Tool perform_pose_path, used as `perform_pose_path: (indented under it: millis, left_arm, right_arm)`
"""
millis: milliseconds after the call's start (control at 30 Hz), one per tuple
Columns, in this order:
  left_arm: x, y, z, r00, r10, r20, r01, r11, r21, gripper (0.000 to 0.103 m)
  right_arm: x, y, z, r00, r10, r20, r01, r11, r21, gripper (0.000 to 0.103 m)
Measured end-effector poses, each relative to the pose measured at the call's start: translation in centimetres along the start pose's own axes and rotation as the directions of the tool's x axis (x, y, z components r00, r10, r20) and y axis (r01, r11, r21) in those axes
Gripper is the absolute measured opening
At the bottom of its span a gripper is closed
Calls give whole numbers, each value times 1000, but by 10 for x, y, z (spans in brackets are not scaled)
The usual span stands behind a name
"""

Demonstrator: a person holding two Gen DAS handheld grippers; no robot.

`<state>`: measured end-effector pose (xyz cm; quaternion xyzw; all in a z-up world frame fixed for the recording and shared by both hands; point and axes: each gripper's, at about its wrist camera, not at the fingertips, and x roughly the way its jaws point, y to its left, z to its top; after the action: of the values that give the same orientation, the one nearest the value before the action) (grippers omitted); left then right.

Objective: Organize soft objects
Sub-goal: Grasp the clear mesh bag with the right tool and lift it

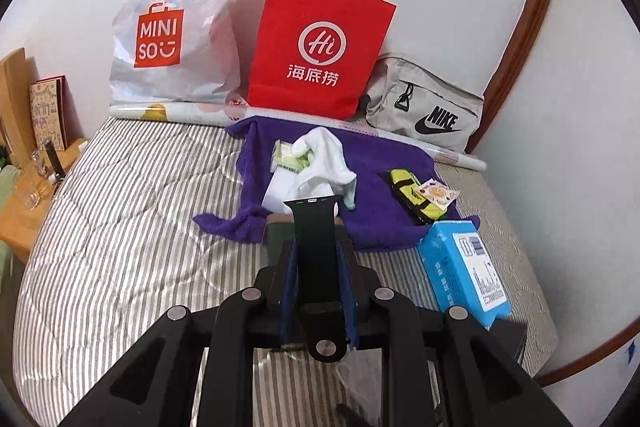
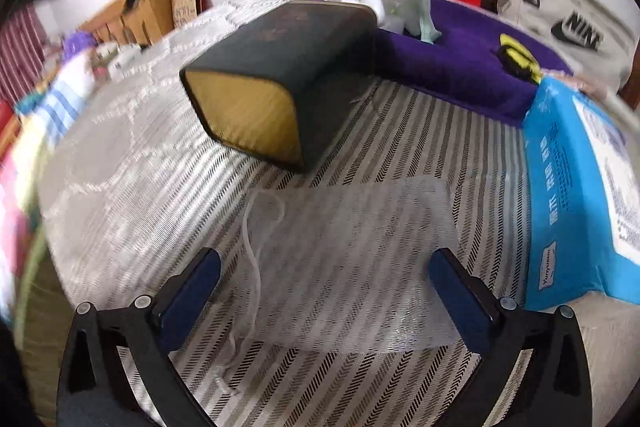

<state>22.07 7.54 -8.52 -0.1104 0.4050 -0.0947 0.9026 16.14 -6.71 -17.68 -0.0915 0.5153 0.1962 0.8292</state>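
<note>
My left jaws pinch a black strap [image 1: 318,247], its lower end hidden. My right jaws are spread over a sheer mesh pouch [image 2: 352,263], blurred, untouched.

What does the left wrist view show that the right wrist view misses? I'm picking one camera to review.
Only the left wrist view: the left gripper shut on a black watch strap, and the green packet under the white cloth.
Only the right wrist view: the open right gripper over a sheer mesh pouch, and the dark box seen whole.
Both: purple towel, blue tissue pack, red paper bag, striped mattress.
</note>
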Motion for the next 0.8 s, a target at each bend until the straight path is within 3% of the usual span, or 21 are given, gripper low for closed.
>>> perform_pose_path:
  millis: [300,500,600,800]
  left_arm:
    - [19,-7,17,1000,-21,-22,22,999,31,20]
    - [33,-10,25,999,-24,-39,26,998,50,20]
    - [39,-11,27,999,-24,-47,27,998,58,20]
    - [50,-14,34,997,-45,-55,48,997,58,20]
  right_arm:
    - [-2,-1,-7,999,-4,51,4,1000,-12,101]
    - [-6,-4,-8,998,1,62,0,1000,-14,94]
    - [-8,-8,-8,998,-5,63,5,1000,-1,84]
    - [-14,-25,-4,998,-20,59,17,999,52,44]
